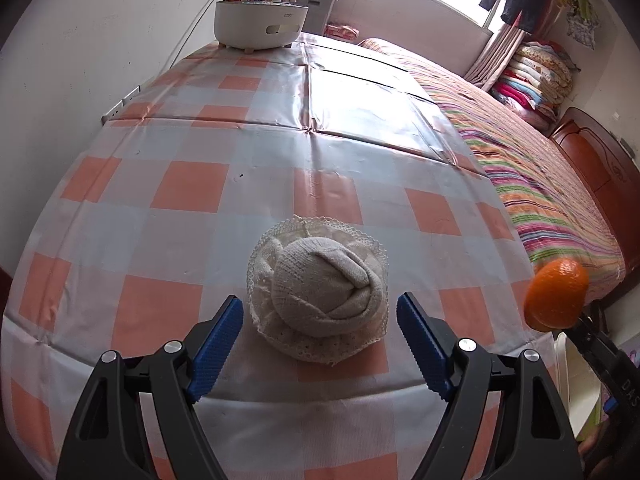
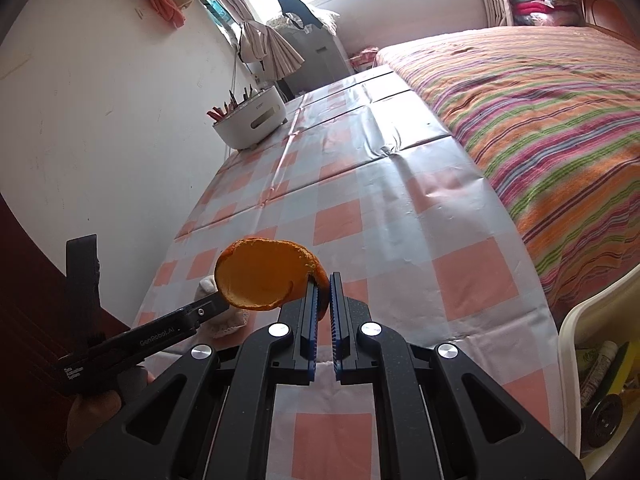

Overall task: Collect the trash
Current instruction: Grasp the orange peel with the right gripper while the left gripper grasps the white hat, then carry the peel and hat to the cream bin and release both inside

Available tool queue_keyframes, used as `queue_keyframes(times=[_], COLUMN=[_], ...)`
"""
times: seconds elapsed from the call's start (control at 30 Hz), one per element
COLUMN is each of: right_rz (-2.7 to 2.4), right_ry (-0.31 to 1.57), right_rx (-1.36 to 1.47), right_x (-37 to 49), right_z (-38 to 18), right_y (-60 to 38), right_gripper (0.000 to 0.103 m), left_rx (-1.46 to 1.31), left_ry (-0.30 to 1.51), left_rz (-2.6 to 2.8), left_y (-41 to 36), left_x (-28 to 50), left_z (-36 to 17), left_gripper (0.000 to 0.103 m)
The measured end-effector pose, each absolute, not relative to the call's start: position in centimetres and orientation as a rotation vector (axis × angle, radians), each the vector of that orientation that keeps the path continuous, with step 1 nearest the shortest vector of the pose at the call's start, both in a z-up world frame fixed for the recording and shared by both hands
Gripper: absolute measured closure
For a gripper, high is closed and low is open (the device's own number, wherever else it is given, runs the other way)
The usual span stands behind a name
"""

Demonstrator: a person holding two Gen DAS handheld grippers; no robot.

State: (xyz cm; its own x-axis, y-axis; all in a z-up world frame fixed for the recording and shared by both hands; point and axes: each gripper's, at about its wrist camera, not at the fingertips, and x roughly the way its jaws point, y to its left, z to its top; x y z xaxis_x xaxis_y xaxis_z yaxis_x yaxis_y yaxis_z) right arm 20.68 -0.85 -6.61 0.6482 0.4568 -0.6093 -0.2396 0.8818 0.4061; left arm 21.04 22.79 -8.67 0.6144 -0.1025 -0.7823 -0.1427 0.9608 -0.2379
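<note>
The right gripper (image 2: 324, 280) pinches an orange peel (image 2: 260, 276) above the tabletop's (image 1: 192, 188) near edge. The left gripper (image 1: 320, 312), jaws wide and empty, flanks a rolled cloth (image 1: 320, 284) there.

The left gripper (image 1: 320, 344) hangs with its blue fingers (image 1: 218, 350) spread wide either side of a rolled cream cloth (image 1: 320, 288) lying on the checked table (image 1: 192, 184). Right of the cloth, past the table's edge, an orange peel (image 1: 556, 294) is pinched in the right gripper (image 1: 580, 322). A white tub (image 1: 260, 24) stands at the table's far end, well beyond the cloth.
</note>
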Motion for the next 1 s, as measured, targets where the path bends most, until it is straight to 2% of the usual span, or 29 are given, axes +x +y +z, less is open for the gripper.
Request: queue_keyframes(times=[0.13,0.17,0.23,0.47,1.0], right_rz=[0.389,0.384,0.377,0.362,0.300], right_ry=[0.755,0.752,0.747,0.730,0.687], right_rx=[0.317,0.323,0.330,0.341,0.328], right_x=[20.3,20.2,20.1,19.3,16.8], right_z=[-6.2,-6.2,-6.1,-5.6,-4.5], right_y=[-2.2,-2.5,-3.0,-4.1,-8.3], right_gripper=[0.098,0.098,0.098,0.098,0.098], left_rx=[-0.262,-0.244,-0.222,-0.249,-0.183], left_ry=[0.876,0.868,0.867,0.855,0.802], left_rz=[0.018,0.018,0.032,0.012,-0.148], left_y=[22.4,22.1,21.7,21.2,15.0], left_x=[21.2,21.2,21.2,20.7,18.5], left_z=[-8.7,-8.6,-8.7,-8.5,-5.6], left_gripper=[0.029,0.040,0.049,0.052,0.052])
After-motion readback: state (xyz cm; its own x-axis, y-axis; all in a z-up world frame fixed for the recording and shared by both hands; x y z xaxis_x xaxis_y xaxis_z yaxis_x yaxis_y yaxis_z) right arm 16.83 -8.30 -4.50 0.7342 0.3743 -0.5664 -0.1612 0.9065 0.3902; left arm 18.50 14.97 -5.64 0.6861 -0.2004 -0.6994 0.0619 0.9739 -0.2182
